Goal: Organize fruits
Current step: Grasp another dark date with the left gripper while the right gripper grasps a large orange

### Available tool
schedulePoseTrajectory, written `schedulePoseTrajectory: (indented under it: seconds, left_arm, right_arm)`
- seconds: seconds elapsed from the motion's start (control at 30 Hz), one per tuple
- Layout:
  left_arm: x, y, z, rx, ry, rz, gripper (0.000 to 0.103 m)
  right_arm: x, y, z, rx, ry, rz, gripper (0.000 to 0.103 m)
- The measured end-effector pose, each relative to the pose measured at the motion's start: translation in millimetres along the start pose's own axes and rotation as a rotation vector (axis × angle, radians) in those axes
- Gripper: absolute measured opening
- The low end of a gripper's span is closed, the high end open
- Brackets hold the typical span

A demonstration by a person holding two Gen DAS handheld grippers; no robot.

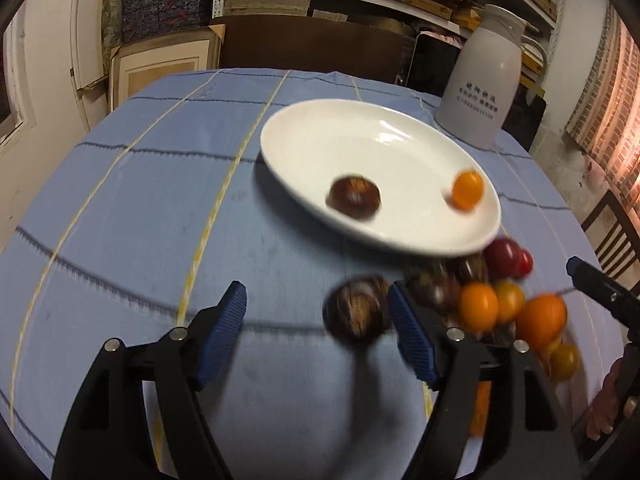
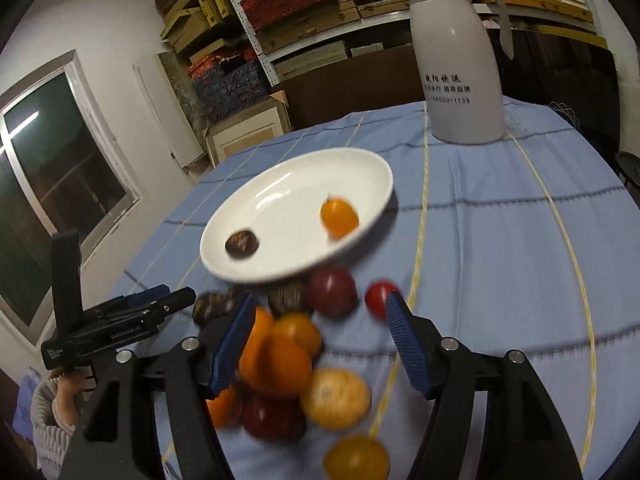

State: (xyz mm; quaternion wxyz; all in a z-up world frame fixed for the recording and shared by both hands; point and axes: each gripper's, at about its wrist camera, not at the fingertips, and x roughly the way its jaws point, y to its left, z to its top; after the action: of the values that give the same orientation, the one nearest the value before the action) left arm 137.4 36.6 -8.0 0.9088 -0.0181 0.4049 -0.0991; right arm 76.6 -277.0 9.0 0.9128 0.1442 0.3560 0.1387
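Observation:
A white plate [image 1: 320, 136] on the blue tablecloth holds one chestnut [image 1: 354, 197] and one orange cherry tomato [image 1: 467, 189]; the plate also shows in the right wrist view [image 2: 280, 196]. A pile of orange, yellow and dark red cherry tomatoes and chestnuts [image 2: 288, 360] lies in front of the plate. My left gripper [image 1: 318, 312] is open, with a loose chestnut [image 1: 358, 312] just inside its right finger. My right gripper [image 2: 320, 328] is open above the pile, holding nothing. The left gripper appears at the left of the right wrist view [image 2: 160, 300].
A white thermos jug [image 2: 460, 68] stands at the back of the table, behind the plate. Shelves with stacked boxes [image 2: 304, 12] fill the wall behind. A dark wooden chair [image 1: 616, 232] stands at the table's right edge. A window [image 2: 52, 184] is at the left.

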Motion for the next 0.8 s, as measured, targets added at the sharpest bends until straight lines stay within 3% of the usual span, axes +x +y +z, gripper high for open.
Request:
schedulePoseTrajectory:
  seconds: [0.2, 0.57, 0.8]
  left_arm:
    - [-3, -6, -13, 0.022, 0.005, 0.033, 0.073]
    - [16, -16, -8, 0.093, 0.054, 0.055, 0.073]
    - [30, -18, 0, 0.116, 0.075, 0.070, 0.081]
  right_arm:
    - [-6, 12, -21, -0.058, 0.009, -0.004, 0.068]
    - [-4, 12, -20, -0.052, 0.017, -0.006, 0.069]
    - [-3, 14, -21, -0.057, 0.021, -0.013, 0.070]
